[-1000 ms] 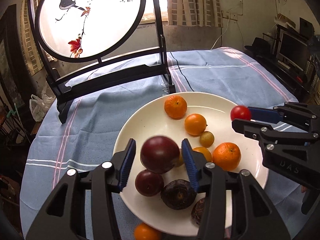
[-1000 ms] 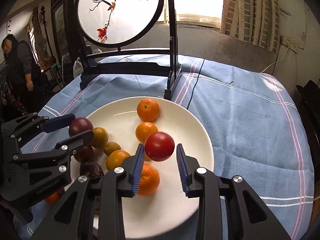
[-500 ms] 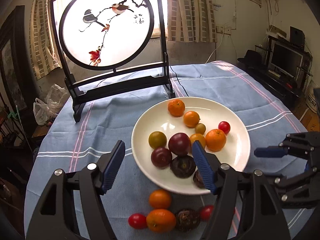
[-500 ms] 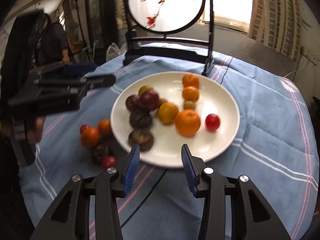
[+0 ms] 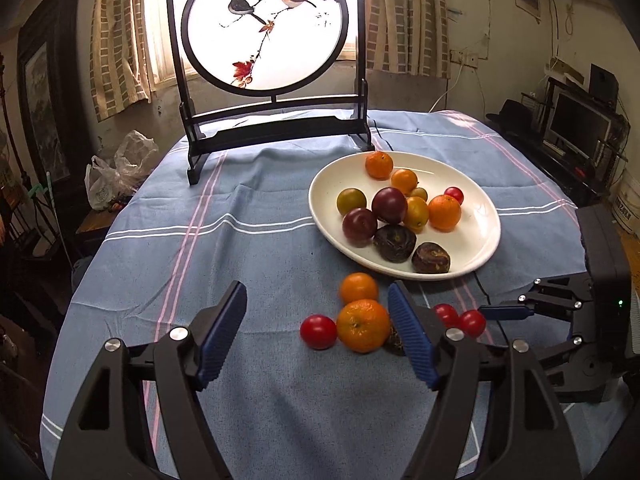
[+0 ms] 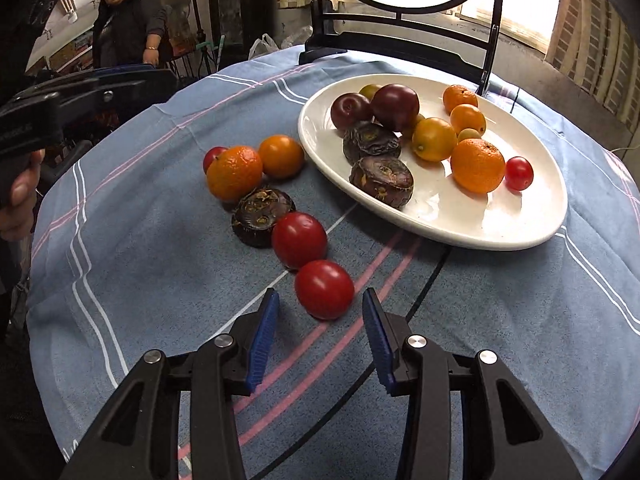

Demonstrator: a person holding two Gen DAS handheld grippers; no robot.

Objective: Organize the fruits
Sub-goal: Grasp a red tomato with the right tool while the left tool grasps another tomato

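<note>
The left hand-held gripper (image 5: pixel 316 334) has just been opening and holds nothing. The right hand-held gripper (image 6: pixel 320 328) is spread, empty, near a tomato (image 6: pixel 324 289) on the desk (image 6: pixel 500 320).

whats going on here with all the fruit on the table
A person is sorting fruit with a gripper in each hand. Most of it already sits on the white plate. Six pieces remain on the blue tablecloth. The right gripper is open just short of the nearest red tomato. The left gripper, its fingers just opened wider, holds nothing and faces the big orange.
</note>
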